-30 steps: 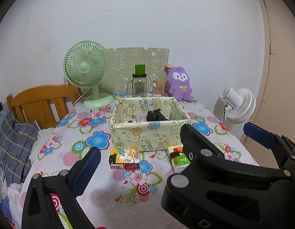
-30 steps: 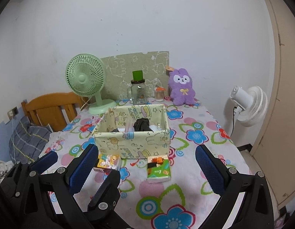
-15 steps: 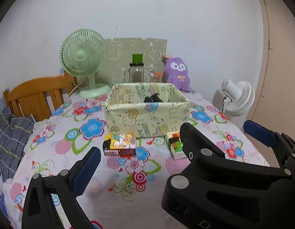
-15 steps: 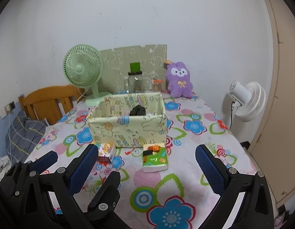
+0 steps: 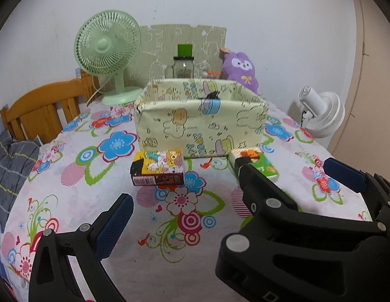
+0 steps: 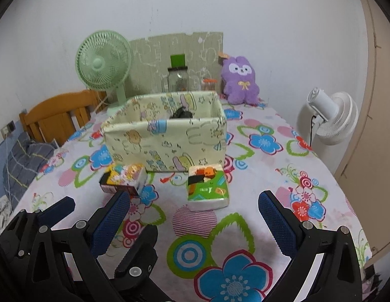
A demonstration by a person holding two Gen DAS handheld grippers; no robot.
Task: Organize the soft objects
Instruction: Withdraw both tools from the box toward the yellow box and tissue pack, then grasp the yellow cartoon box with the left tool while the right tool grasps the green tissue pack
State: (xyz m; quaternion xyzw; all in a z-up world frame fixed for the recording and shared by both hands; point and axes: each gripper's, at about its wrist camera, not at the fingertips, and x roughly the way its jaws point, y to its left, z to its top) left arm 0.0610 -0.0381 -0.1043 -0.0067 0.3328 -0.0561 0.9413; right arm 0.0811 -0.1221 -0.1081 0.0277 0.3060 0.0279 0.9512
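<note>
A yellow cartoon tissue pack [image 5: 158, 167] [image 6: 124, 178] and a green tissue pack [image 5: 264, 167] [image 6: 207, 188] lie on the flowered tablecloth in front of a pale printed fabric box [image 5: 200, 125] [image 6: 167, 141]. Something dark [image 6: 182, 113] sits inside the box. A purple plush [image 5: 241, 71] [image 6: 240, 80] leans at the back right. My left gripper [image 5: 195, 209] is open, short of the yellow pack. My right gripper [image 6: 193, 222] is open just before the green pack, which lies in line with the gap between its fingers. Black gripper parts hide half of the green pack in the left wrist view.
A green desk fan [image 5: 106, 50] and a glass jar with a green lid [image 5: 183, 66] stand behind the box. A white fan [image 6: 328, 118] stands past the table's right edge. A wooden chair [image 5: 41, 108] and grey plaid cloth sit at the left.
Both cameras have dropped lower and come nearer the table, so the box and the two packs look larger. Both grippers stayed open; nothing was taken hold of.
</note>
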